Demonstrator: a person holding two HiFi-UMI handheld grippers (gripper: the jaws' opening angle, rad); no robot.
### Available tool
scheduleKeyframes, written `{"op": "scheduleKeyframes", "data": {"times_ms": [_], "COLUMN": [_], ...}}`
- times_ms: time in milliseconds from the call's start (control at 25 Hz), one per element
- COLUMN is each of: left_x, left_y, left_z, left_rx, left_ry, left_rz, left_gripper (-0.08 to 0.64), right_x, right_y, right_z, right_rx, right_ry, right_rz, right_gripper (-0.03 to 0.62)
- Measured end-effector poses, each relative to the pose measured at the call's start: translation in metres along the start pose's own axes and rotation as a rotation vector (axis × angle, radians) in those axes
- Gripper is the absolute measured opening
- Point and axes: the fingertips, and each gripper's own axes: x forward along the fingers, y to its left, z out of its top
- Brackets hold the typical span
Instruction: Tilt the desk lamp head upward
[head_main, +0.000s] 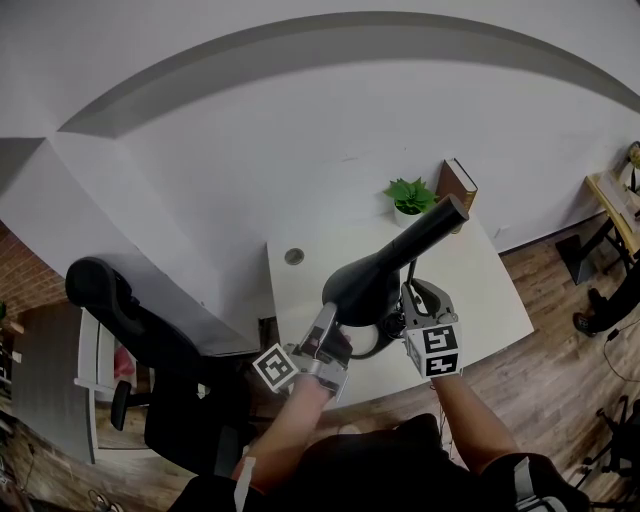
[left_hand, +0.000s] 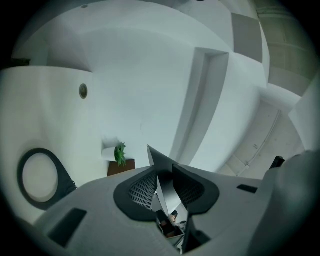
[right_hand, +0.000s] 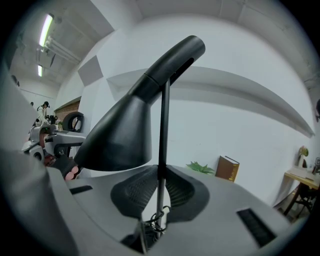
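Head view is filled mostly by a white wall (head_main: 300, 120), and the back edge of a white table (head_main: 500, 290) sits against it. Wood floor (head_main: 560, 370) borders the table's right and front edges. A black office chair (head_main: 120, 300) stands off the left edge, well apart from both grippers. The table's right front corner and left back part lie bare. The desk lamp (head_main: 400, 260) stands near the front edge. Its black lamp head (head_main: 360, 285) has the wide end low toward the person and the narrow end rising toward the back right. A brown book (head_main: 458, 185) and a small potted plant (head_main: 410, 197) stand at the wall behind it.

The left gripper (head_main: 328, 322) has its fingers clenched on the thin rim of the lamp head (left_hand: 162, 175), which runs between the pads. The right gripper (head_main: 418, 295) grasps the lamp's thin stem (right_hand: 163, 130), which stands upright between its fingers (right_hand: 137, 190), below the head (right_hand: 125, 135).
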Motion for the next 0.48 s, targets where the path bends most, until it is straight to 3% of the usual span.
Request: {"op": "scheduleKeyframes", "data": {"times_ms": [160,480], "left_x": [-0.002,-0.005], "left_y": [-0.010,-0.048], "left_z": [0.008,0.031], "left_rx": [0.067,0.279], "left_ry": [-0.010,-0.020], "left_rz": [0.010,0.000], "left_gripper": [0.094,0.092], "right_x": [0.000,0.000], "right_y": [-0.001,0.001], "right_z": [-0.003,0.000], "right_rx": [0.006,-0.013], "right_ry": [0.016,0.002], "right_rz": [-0.001,-0.013], "right_gripper": [0.038,0.038]}}
